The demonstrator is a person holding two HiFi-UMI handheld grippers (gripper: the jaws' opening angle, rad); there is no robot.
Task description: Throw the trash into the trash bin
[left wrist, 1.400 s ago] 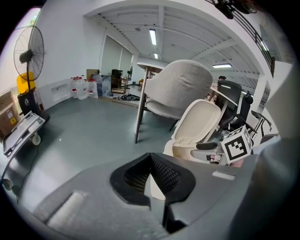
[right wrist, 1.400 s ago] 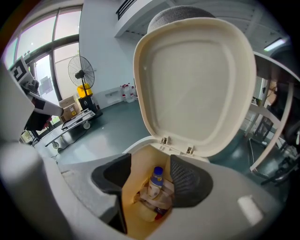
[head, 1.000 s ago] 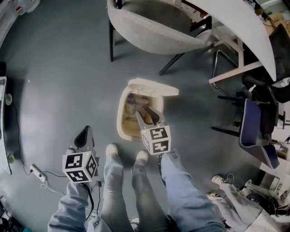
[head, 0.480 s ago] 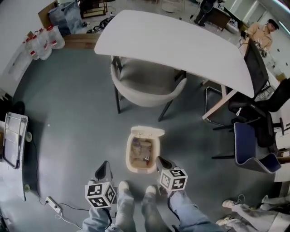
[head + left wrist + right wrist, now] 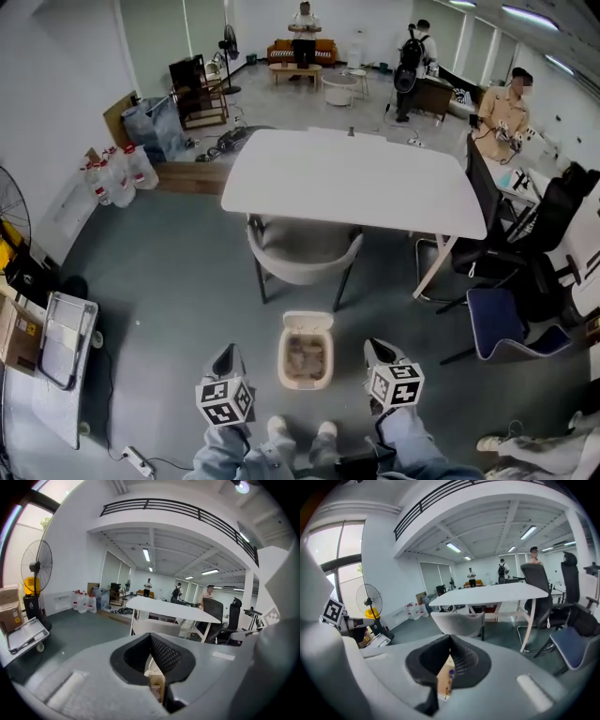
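While head view shows trash bin (image 5: 307,321) sitting between left gripper (image 5: 225,355) and right gripper (image 5: 379,349), only gripper views show jaws; both pairs pressed together, nothing pinched

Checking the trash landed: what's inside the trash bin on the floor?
The trash bin stands open, lid tipped back. Brownish crumpled trash shows inside; single pieces too small to tell. Whatever lies beneath it is covered.

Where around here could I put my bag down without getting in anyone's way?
The white table top looks bare. So does the wide grey floor between the folded trolley and the grey chair. Avoid the right side: office chairs crowd it, and the open trash bin sits right by the person's feet.
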